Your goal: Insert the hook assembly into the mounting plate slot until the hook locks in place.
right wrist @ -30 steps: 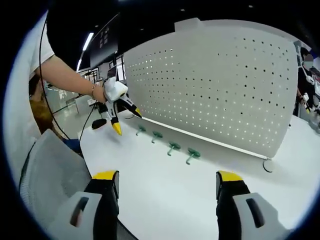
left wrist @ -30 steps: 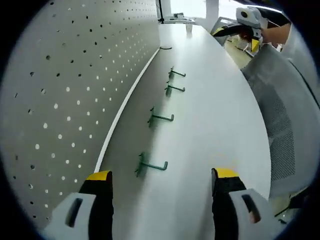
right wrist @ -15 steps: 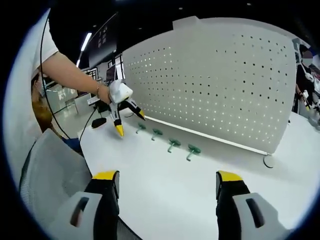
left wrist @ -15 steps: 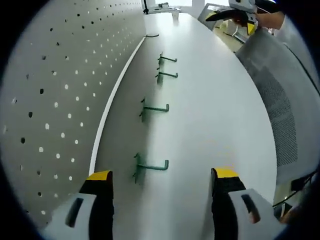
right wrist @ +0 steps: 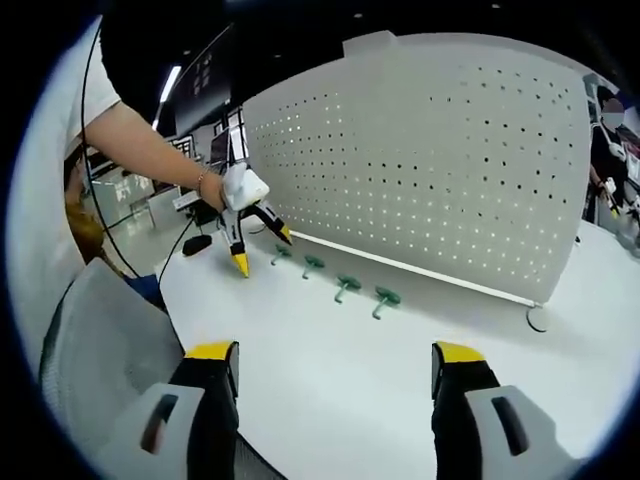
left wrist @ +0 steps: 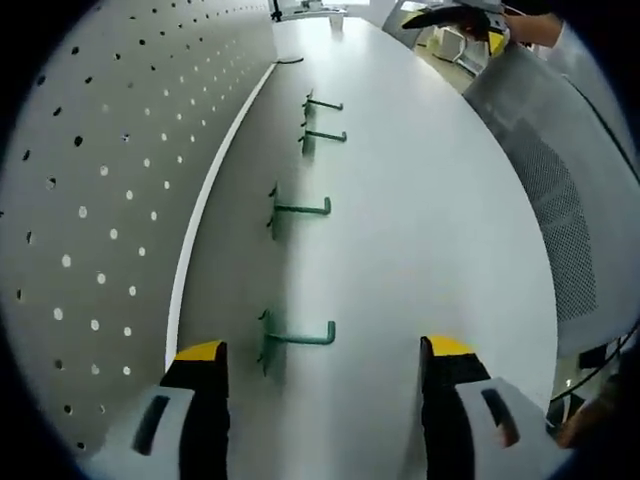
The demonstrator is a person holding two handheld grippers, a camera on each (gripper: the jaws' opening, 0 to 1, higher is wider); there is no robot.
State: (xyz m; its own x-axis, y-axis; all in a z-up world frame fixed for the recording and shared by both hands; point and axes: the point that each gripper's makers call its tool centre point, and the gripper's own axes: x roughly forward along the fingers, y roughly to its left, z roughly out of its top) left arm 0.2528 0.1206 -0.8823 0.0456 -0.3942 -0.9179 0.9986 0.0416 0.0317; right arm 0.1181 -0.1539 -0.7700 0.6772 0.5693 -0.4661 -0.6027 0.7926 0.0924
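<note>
Your left gripper (left wrist: 318, 375) is spread wide and empty, with the nearest green hook (left wrist: 292, 338) flat on the white table (left wrist: 420, 220) at 12 o'clock. Come down square over its shank, probably. The right gripper (right wrist: 328, 375) gapes empty too, pegboard (right wrist: 440, 170) ahead

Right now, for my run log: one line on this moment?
left gripper: open, near nearest green hook | right gripper: open, empty | four hooks on table | pegboard bare

White table (left wrist: 420, 200): four green hooks (left wrist: 295, 338), pegboard (right wrist: 440, 170).
</note>
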